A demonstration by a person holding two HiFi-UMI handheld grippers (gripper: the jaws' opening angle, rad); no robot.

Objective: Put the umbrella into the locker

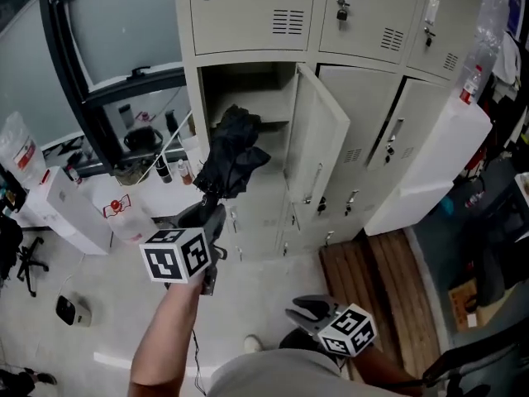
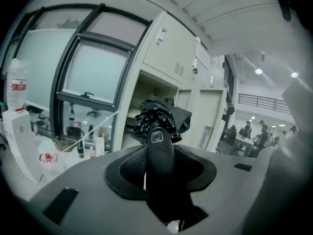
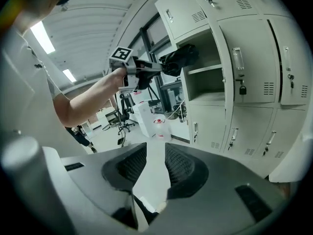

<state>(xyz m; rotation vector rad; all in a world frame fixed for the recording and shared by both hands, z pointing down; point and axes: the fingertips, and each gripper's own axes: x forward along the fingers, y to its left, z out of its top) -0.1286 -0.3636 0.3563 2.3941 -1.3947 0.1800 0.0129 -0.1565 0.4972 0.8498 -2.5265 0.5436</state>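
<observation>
Gripping the folded black cloth umbrella by its handle in the left tongs, at 12 o'clock before the open beige metal locker. Holding right tongs slightly apart, empty. Could snag loose cloth on the door, 1 o'clock.

A dark-framed window fills the upper left. Below it, small bottles stand on a cluttered ledge, near a white box. An office chair stands at the left edge, and a small dark device lies on the pale floor. To the right, wooden boards lie flat beside a long, leaning white panel. Far off, people gather under ceiling lights.
</observation>
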